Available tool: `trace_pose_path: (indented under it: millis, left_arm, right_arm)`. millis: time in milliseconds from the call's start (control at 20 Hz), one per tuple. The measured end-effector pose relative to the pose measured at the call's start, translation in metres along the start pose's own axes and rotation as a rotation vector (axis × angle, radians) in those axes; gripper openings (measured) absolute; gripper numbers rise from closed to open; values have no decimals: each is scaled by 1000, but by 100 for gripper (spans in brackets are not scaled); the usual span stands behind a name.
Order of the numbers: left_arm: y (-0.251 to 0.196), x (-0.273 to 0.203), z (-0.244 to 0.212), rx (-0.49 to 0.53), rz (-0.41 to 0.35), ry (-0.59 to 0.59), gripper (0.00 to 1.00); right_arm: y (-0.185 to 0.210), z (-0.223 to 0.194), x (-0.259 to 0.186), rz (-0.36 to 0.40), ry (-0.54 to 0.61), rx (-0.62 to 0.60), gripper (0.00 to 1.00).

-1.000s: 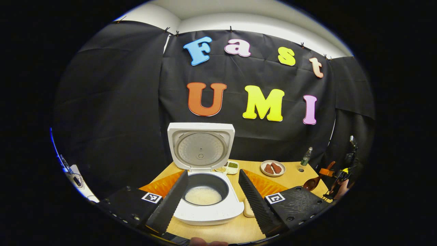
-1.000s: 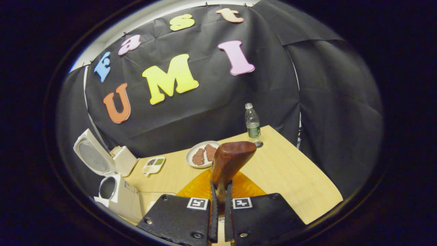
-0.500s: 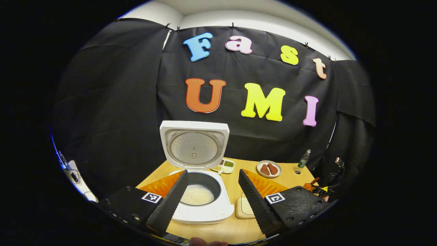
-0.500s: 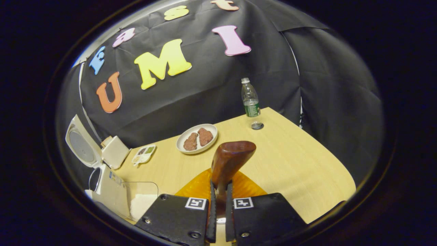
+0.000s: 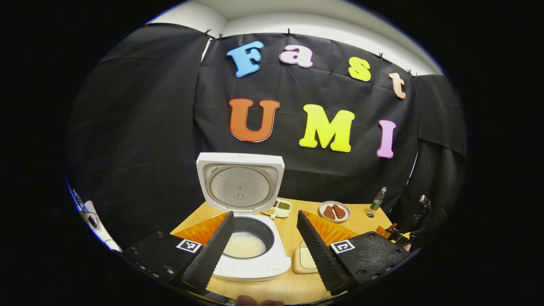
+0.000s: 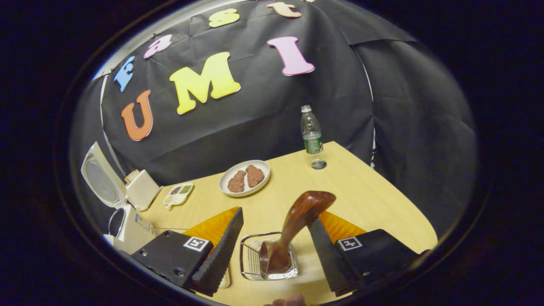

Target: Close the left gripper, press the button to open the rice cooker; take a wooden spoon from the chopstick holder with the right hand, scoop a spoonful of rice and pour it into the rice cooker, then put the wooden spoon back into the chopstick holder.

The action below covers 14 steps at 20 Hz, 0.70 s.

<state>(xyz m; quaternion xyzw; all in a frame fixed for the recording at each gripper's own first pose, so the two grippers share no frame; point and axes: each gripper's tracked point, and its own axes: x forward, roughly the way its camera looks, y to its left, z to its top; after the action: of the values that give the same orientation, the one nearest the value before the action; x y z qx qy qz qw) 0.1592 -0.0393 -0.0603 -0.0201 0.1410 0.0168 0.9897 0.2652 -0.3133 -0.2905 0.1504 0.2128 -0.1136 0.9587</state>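
Right gripper [image 6: 272, 250]: jaws spread wide, holding nothing. The wooden spoon [image 6: 293, 229] stands between the fingers without touching either, bowl end down in the wire chopstick holder [image 6: 250, 259], handle leaning up and to the right. Holder sits near the desk's [image 6: 361, 199] front edge in the right gripper view.

Left gripper [image 5: 265, 246]: jaws wide apart, empty, hanging in front of the rice cooker [image 5: 250, 250]. Cooker lid [image 5: 240, 182] is up and upright; inner pot has white rice [image 5: 244, 245] in the bottom. Cooker is on the left part of the desk, near its front edge in the left gripper view.

Beside the cooker's right side lies a small cream pad [image 5: 304, 261]. Behind the cooker toward the back edge: a small divided dish [image 5: 278, 208], then a white plate [image 6: 244, 177] with two brown pieces. A water bottle [image 6: 312, 134] stands upright near the back right corner, its cap [image 6: 318, 164] lying just in front of it.
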Motion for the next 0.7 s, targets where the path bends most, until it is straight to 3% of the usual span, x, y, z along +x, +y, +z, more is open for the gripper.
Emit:
trace_pose_path:
  millis: [300, 550, 700]
  left_arm:
    - [8, 23, 31, 28, -9, -71, 95]
    - [21, 52, 72, 19, 19, -142, 94]
    - [27, 70, 90, 7, 29, -153, 94]
  right_arm:
    - [-8, 55, -37, -31, -91, -14, 94]
    - [4, 104, -88, -16, -160, -15, 99]
    - [13, 122, -122, -33, -213, -80, 97]
